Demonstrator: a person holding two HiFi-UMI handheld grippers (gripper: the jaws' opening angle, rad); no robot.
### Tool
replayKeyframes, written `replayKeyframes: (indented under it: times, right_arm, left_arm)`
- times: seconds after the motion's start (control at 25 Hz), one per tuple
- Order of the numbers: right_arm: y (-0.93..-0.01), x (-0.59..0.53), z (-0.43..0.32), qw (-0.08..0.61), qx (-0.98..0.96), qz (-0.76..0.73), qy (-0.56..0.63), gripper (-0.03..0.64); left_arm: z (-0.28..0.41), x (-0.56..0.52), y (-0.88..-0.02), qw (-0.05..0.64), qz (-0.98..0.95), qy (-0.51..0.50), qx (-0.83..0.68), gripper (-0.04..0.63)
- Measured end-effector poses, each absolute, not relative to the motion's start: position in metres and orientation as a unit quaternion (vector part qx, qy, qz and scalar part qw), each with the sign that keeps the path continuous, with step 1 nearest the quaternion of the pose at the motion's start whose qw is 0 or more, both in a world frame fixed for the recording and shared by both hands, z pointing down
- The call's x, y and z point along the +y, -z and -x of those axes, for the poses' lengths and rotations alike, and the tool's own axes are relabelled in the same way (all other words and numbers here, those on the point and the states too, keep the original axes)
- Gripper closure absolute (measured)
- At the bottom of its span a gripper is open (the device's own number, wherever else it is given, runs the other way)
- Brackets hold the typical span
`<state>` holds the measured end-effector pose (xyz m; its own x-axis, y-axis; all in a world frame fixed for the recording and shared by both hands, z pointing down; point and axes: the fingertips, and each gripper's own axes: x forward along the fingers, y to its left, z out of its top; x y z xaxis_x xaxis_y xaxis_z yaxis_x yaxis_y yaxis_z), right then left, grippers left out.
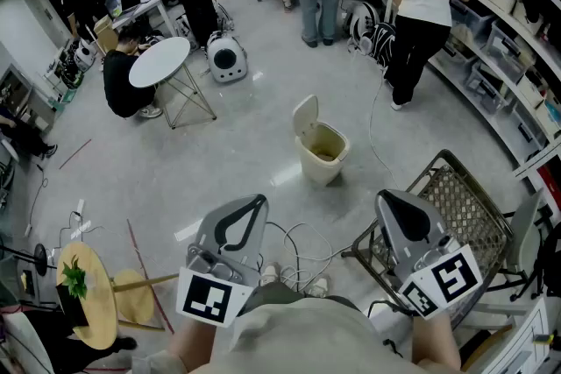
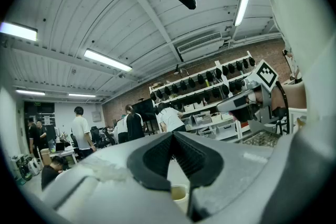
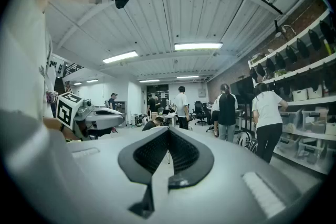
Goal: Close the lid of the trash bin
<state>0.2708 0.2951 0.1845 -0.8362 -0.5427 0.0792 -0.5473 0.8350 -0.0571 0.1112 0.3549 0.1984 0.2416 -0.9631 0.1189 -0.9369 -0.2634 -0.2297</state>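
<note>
A cream trash bin (image 1: 323, 155) stands on the grey floor in the middle of the head view, its lid (image 1: 304, 118) swung up and upright at the back left of the rim. My left gripper (image 1: 255, 202) is held low and close to the body, well short of the bin, shut with nothing in it. My right gripper (image 1: 388, 199) sits level with it to the right, also shut and empty. In the left gripper view the bin (image 2: 178, 194) peeks out under the touching jaws of the left gripper (image 2: 174, 134). The right gripper (image 3: 168, 129) points toward people across the room.
A wire-mesh chair (image 1: 466, 208) stands close on the right, and cables (image 1: 300, 248) lie on the floor by my feet. A round white table (image 1: 159, 61) and a seated person (image 1: 123, 79) are at far left. Standing people (image 1: 419, 9) and shelves (image 1: 508, 39) are at the right.
</note>
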Motion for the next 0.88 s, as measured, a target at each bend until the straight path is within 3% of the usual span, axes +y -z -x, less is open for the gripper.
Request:
replayKeyframes:
  times: [0.88]
  right_arm:
    - [-0.194, 0.274, -0.276, 0.008, -0.963, -0.264, -0.056, 0.614]
  left_arm:
    - [-0.124, 0.327, -0.195, 0.056, 0.771, 0.121, 0.622, 0.594]
